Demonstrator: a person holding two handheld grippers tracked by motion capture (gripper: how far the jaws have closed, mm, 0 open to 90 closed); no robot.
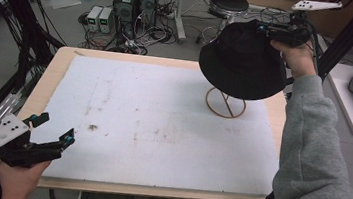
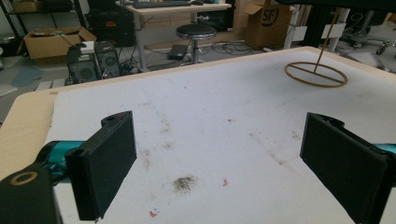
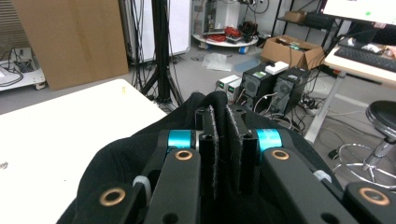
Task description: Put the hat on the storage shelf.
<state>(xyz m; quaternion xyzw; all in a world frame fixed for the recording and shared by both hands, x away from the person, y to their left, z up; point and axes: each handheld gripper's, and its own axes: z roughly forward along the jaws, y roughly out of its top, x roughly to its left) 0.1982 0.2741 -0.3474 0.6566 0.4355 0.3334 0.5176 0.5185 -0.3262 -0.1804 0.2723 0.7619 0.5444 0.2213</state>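
Two grippers were ours: the right gripper [image 3: 223, 140] pinched a black fabric bucket hat [image 1: 243, 62] above the wooden ring-base stand [image 1: 225, 103] near the table's far right corner, probably about to settle it there, while the left gripper [image 2: 224, 154] waited spread.

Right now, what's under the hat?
Under the hat: the stand's ring base on the white mat. The hat covers the stand's top; contact can't be seen. Right gripper pinches the hat.

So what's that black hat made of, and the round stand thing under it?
The black hat looks like soft matte cloth: it bunches into a fold where the right gripper pinches it. The round stand looks like wood or bamboo, a tan, smooth ring with a thin post, though painted metal is possible. It sits on a white mat that looks like rough, stained foam.
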